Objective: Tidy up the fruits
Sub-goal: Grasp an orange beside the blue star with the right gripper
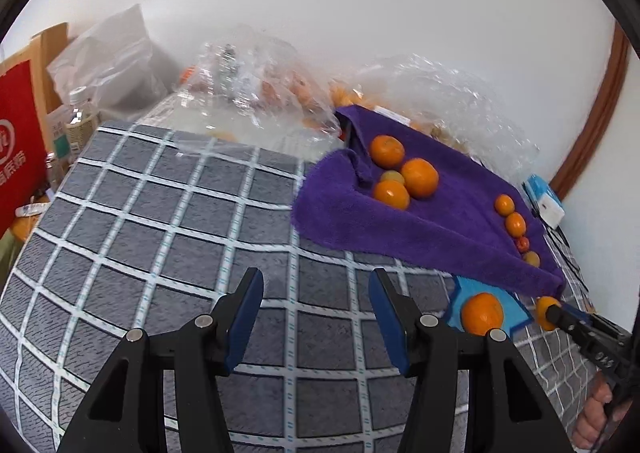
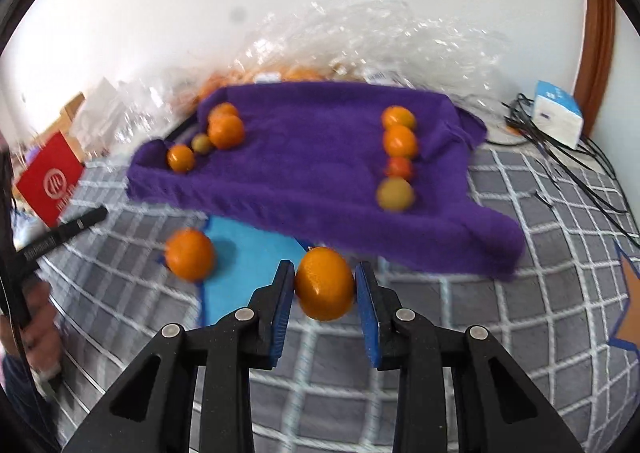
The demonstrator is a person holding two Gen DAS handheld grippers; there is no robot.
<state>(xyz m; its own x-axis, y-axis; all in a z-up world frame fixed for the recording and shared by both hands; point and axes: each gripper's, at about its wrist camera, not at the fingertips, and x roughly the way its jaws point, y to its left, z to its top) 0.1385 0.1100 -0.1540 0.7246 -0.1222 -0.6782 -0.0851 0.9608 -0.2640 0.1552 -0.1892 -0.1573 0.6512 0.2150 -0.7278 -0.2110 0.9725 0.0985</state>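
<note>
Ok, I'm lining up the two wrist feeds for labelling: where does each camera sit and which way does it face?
Left wrist: behind the open, empty left gripper, facing the checked cloth and purple towel; the right gripper and the person's hand show at right.
Right wrist: behind the right gripper closed around an orange, facing the towel; a hand shows at left.
Shared: towel, loose orange.

Open checked worktop [image 1: 160, 213] ahead of left gripper [image 1: 316, 317], nothing between its spread fingers. Purple towel [image 2: 304, 157] with fruit clusters at both ends, bare strip down middle. Crinkled plastic bags [image 1: 256, 85] block behind towel. Loose orange [image 2: 190, 259] left of right gripper [image 2: 325, 289]; cables [image 2: 560, 149] far right.
</note>
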